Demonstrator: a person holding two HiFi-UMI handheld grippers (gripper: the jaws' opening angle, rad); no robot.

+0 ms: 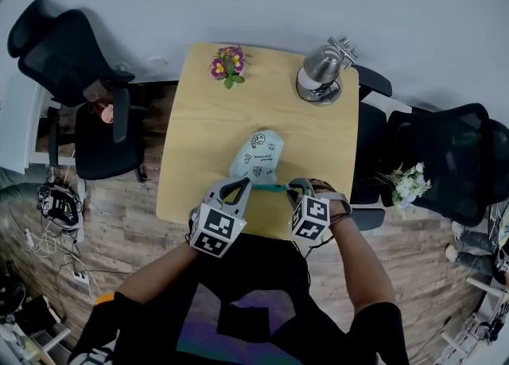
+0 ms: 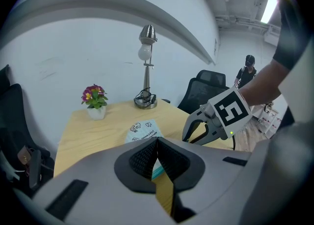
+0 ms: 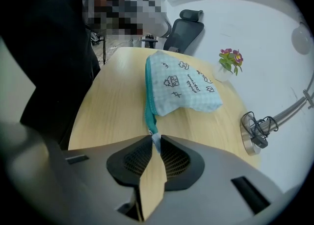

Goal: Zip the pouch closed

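Note:
A light blue checked pouch (image 1: 258,153) with small drawings lies on the wooden table (image 1: 207,125), its teal zipper (image 1: 270,188) along the near edge. My left gripper (image 1: 245,186) is shut at the zipper's left end, and the left gripper view shows a strip of teal edge (image 2: 156,170) under its closed pads. My right gripper (image 1: 293,189) is at the zipper's right end. In the right gripper view the pads pinch the pale zipper pull (image 3: 155,140), and the zipper (image 3: 148,106) runs away from it along the pouch (image 3: 181,84).
A silver desk lamp (image 1: 322,69) stands at the table's far right corner and a small flower pot (image 1: 228,65) at the far middle. Black office chairs (image 1: 79,77) (image 1: 445,157) flank the table. White flowers (image 1: 409,184) sit at the right. A person (image 2: 248,69) stands far off.

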